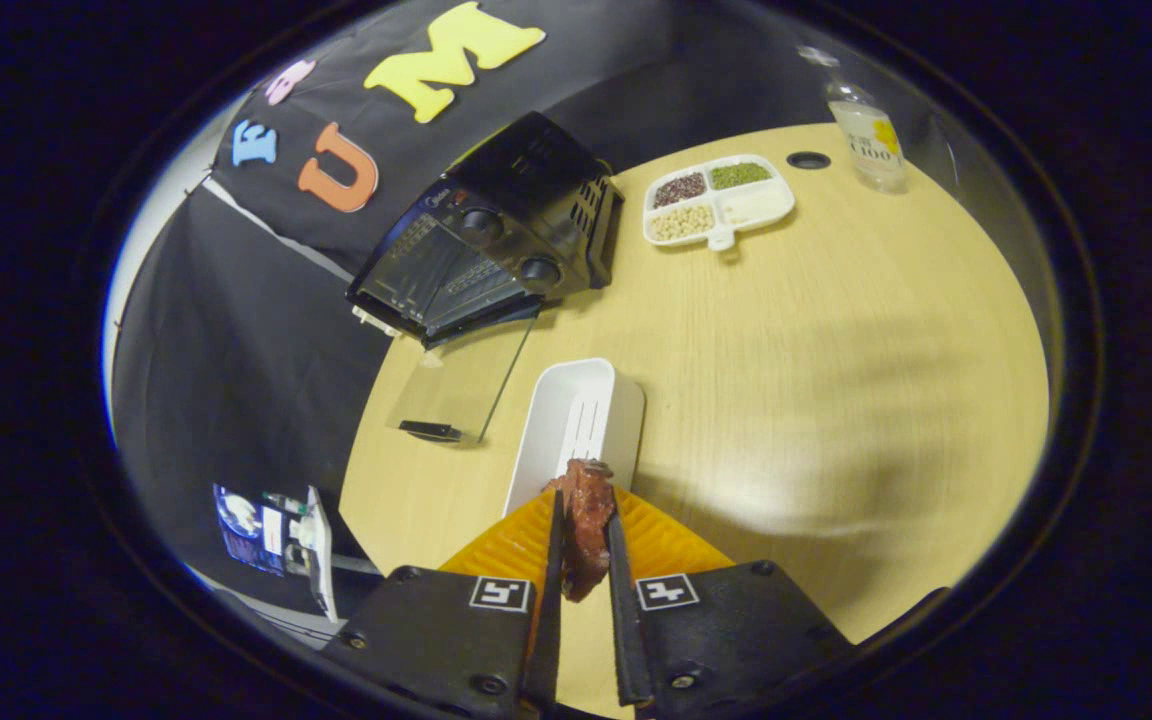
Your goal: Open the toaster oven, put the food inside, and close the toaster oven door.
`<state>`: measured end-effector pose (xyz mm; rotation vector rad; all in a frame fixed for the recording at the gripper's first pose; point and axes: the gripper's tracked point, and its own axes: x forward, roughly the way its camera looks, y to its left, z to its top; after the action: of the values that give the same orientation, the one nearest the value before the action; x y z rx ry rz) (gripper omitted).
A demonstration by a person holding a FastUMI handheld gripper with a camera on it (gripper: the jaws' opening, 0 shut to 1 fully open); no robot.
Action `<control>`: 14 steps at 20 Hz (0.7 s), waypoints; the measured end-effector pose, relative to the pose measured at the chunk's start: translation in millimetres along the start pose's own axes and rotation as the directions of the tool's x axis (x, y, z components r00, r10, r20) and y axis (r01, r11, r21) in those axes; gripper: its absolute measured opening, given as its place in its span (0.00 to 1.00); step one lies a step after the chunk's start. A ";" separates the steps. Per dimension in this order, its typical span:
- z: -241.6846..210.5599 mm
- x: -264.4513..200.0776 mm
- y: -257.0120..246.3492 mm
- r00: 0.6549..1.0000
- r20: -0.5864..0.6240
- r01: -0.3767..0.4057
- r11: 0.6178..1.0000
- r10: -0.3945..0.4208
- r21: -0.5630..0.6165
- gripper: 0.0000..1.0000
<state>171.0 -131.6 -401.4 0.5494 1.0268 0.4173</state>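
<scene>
My gripper [584, 545] is clamped on a dark red piece of food [586, 525], both fingers pressing its sides, above the wooden table [836, 380]. Just beyond sits a white tray [576, 420]. The toaster oven [496, 230] stands at the table's far edge, its glass door [456, 385] apparently folded down open.

The dark reddish-brown chunk of food [586, 530] is partly covered by the gripper [584, 545] fingers pressed on both its sides. Beneath them, the orange ribbed plate [511, 545] shows just its two sides. The inside of the black toaster oven [496, 235], near the far-left edge of the round wooden table [836, 380], is too dark to read. The clear bottle [866, 130]'s label is blurred.
</scene>
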 end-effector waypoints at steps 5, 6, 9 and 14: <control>-1.1 -10.3 6.7 1.000 0.015 0.016 1.000 -0.016 0.021 0.16; -0.5 -14.6 9.4 0.999 0.031 0.027 0.999 -0.028 0.031 0.16; 4.0 -31.0 28.5 0.994 0.098 0.052 0.998 -0.056 0.045 0.16; 10.1 -63.9 88.6 0.964 0.252 0.078 0.995 -0.090 0.057 0.16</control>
<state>144.3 -100.0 -299.8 0.5831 0.8109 0.2405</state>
